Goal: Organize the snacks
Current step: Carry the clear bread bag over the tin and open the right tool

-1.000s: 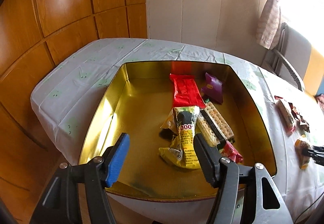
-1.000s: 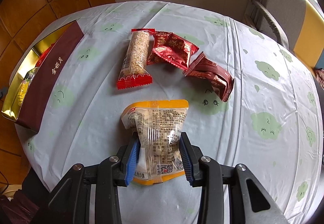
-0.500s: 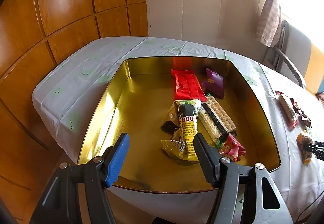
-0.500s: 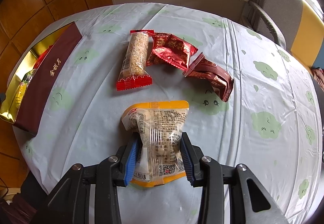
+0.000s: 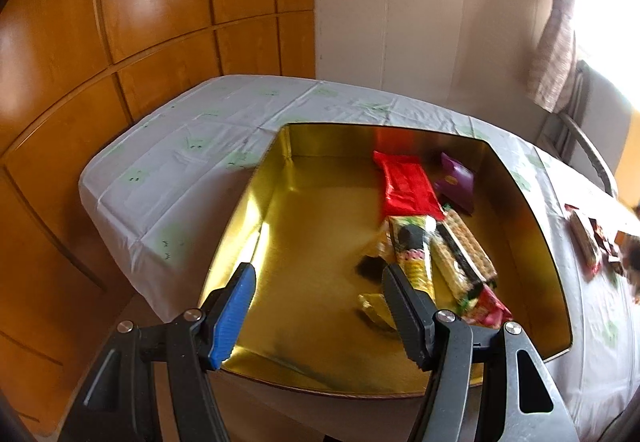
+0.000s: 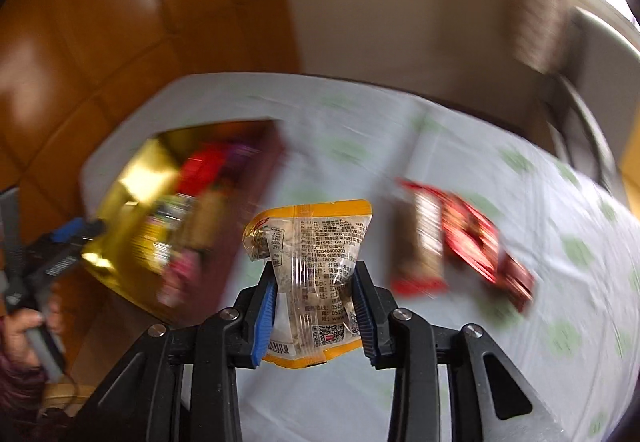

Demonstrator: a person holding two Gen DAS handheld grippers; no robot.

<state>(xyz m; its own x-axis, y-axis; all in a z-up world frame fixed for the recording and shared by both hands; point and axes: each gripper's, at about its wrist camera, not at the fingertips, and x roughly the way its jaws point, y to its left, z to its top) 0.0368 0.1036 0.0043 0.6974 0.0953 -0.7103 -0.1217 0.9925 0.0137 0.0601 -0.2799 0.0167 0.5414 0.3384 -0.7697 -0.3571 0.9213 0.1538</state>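
Note:
My right gripper [image 6: 314, 284] is shut on a clear snack bag with a yellow rim [image 6: 310, 262] and holds it in the air above the table. A gold tin [image 5: 256, 202] sits on the table's left part and holds several snacks: a red pack [image 5: 406, 186], a purple pack [image 5: 458, 182], a yellow-green pack [image 5: 414, 254] and a cracker pack [image 5: 464, 262]. My left gripper [image 5: 318, 306] is open and empty over the tin's near edge. The tin shows blurred at left in the right wrist view [image 6: 132, 210].
A grain bar [image 6: 420, 242] and red packs [image 6: 476, 238] lie on the white tablecloth [image 6: 560, 282] to the right of the tin. The left gripper shows at the left edge of the right wrist view [image 6: 60, 246]. A wood-panelled wall and a chair stand behind the table.
My right gripper has lifted the clear bag off the table and swung left towards the tin. My left gripper has drawn back a little from the tin.

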